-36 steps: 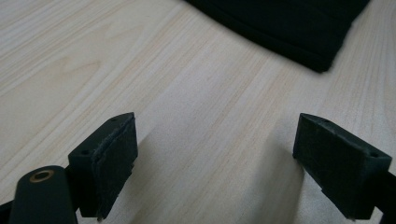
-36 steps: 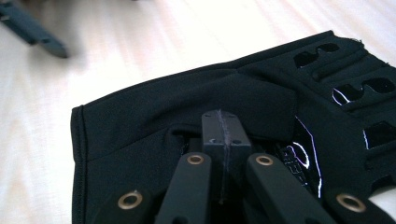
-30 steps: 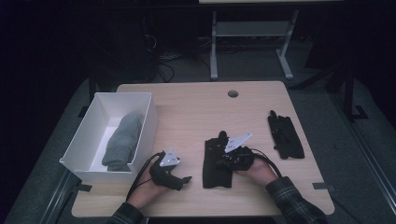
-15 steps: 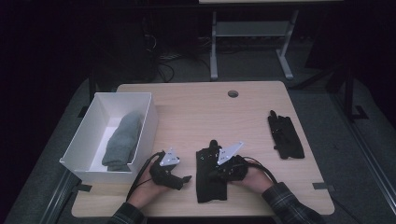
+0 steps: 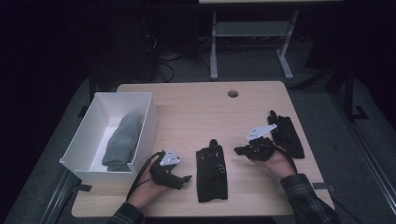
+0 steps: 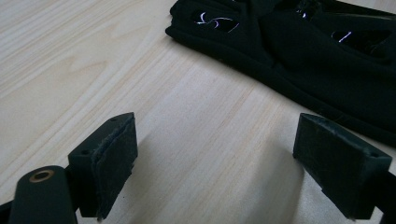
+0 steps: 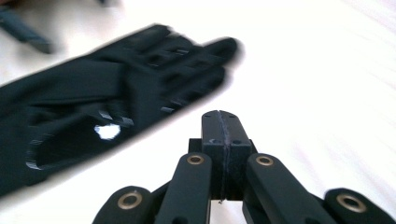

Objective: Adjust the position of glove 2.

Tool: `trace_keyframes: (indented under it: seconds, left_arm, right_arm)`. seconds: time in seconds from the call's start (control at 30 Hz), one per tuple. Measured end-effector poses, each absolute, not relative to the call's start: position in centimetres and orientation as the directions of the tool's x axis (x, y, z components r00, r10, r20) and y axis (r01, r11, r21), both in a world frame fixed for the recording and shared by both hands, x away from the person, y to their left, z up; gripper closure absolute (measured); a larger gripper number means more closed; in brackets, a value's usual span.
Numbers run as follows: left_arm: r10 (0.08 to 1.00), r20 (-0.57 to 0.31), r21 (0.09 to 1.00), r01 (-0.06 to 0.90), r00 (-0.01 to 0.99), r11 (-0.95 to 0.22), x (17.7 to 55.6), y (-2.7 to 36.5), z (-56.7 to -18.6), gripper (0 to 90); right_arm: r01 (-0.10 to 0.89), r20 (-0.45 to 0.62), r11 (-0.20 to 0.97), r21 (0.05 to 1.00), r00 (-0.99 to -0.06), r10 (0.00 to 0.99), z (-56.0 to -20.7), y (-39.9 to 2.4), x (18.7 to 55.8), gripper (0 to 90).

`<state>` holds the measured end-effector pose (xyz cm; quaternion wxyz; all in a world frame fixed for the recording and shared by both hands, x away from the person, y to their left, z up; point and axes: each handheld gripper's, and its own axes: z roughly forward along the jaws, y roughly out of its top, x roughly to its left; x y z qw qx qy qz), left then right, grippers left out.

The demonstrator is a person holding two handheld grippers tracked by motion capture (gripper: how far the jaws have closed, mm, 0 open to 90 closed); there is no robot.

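Black glove beyond the left tool's parted pads.

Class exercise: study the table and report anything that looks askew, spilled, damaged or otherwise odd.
Nothing looks damaged or spilled. The two black gloves lie apart: one glove flat at the table's front middle, the other glove near the right edge. The grey cloth lies inside the white box.

A pale wooden table with rounded corners stands lit in a dark room, a small round hole near its far edge. Beyond the table, a grey metal stand rests on a grey floor, with cables tangled to the stand's left. Everything farther back is black shadow.
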<state>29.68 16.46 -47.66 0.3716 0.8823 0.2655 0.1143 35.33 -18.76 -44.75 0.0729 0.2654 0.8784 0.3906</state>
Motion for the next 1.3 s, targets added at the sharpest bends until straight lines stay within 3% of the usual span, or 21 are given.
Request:
trace_keyframes:
  seconds: [0.47, 0.8, 1.07, 1.3]
  left_arm:
    - [0.557, -0.001, 0.718, 0.388, 0.831, -0.578, 29.7, 16.4, -47.7, 13.3]
    - [0.558, -0.001, 0.719, 0.388, 0.830, -0.577, 29.7, 16.4, -47.7, 13.2]
    - [0.559, -0.002, 0.719, 0.389, 0.829, -0.575, 29.7, 16.4, -47.7, 13.3]
    - [0.557, 0.001, 0.717, 0.388, 0.831, -0.579, 29.7, 16.4, -47.7, 13.3]
  right_arm:
    - [0.517, 0.073, 0.451, 0.728, -0.712, 0.698, -44.6, -25.0, 37.8, 90.0]
    - [0.590, 0.052, 0.350, 0.728, -0.556, 0.830, -44.9, -29.4, 38.9, 90.0]
    - [0.621, 0.050, 0.322, 0.715, -0.505, 0.862, -45.5, -31.2, 39.3, 90.0]
    - [0.651, 0.047, 0.364, 0.666, -0.524, 0.851, -46.7, -30.6, 39.7, 90.0]
